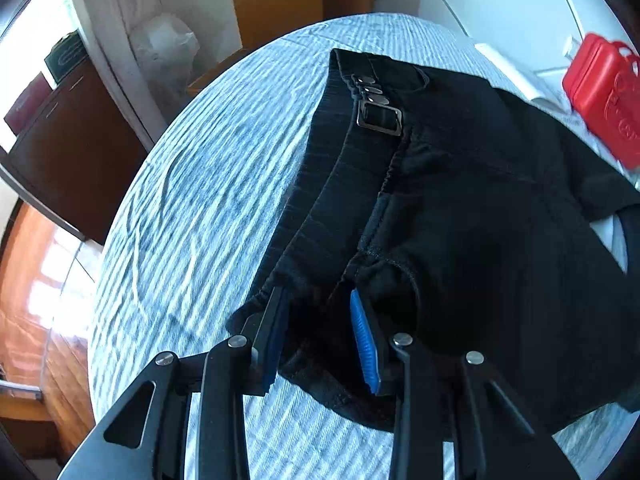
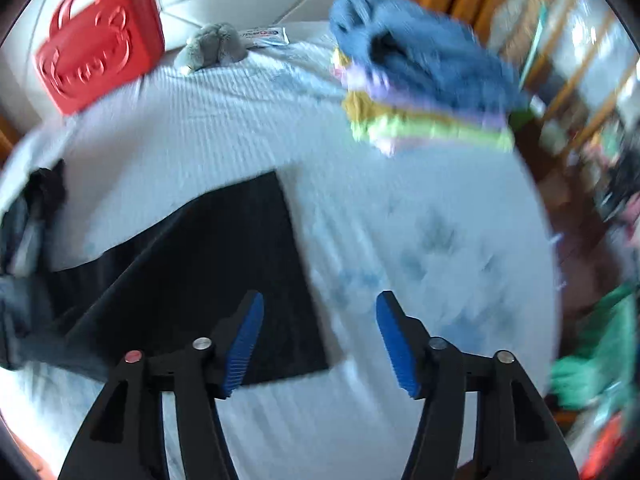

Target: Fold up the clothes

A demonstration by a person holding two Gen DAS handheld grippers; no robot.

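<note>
Both hand-held gripper (image 1: 320,320) (image 2: 320,332): black arms, blue ribbed pads, silver screws.

Ahead of the right gripper (image 2: 319,304), between and beyond its parted jaws, bare bedspread (image 2: 420,208) lies open up to the stack of folded clothes (image 2: 424,92) ahead-right. The black garment's (image 2: 192,264) edge lies under the left jaw. A red case (image 2: 100,44) stands far ahead-left. Left of the left gripper (image 1: 320,304), bedspread runs free to the bed's edge; black cloth fills its jaws and everything right.
</note>
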